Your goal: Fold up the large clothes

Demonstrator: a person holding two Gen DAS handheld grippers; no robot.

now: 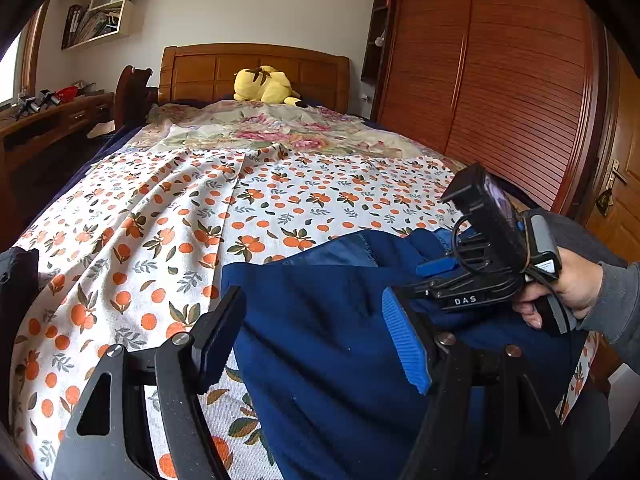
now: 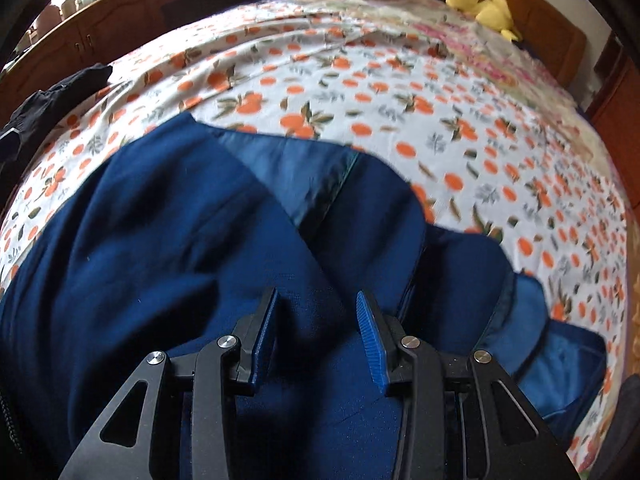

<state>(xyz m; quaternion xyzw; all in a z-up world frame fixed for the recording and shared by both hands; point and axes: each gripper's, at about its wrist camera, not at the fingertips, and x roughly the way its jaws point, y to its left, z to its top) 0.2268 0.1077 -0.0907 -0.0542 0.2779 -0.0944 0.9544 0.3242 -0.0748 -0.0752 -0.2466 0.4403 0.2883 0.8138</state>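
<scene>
A dark blue garment [image 1: 320, 320] with a shinier blue lining [image 2: 304, 172] lies bunched on the orange-print sheet [image 1: 160, 220] at the near end of the bed. My left gripper [image 1: 312, 336] stands open wide, one finger over the sheet, the other over the blue cloth, nothing pinched. My right gripper [image 2: 317, 300] points steeply down over the garment [image 2: 160, 220] with its jaws apart, and the cloth lies under them with no pad pressing on it. From the left wrist view the right gripper [image 1: 420, 280] hovers at the garment's right side, held by a hand [image 1: 572, 292] in a grey sleeve.
A yellow plush toy [image 1: 266, 86] lies by the wooden headboard [image 1: 256, 64]. A flowered blanket [image 1: 280, 132] covers the far half of the bed. A wooden wardrobe [image 1: 500, 80] stands on the right, a desk [image 1: 52, 116] on the left. A black garment [image 2: 52, 96] lies at the bed's left edge.
</scene>
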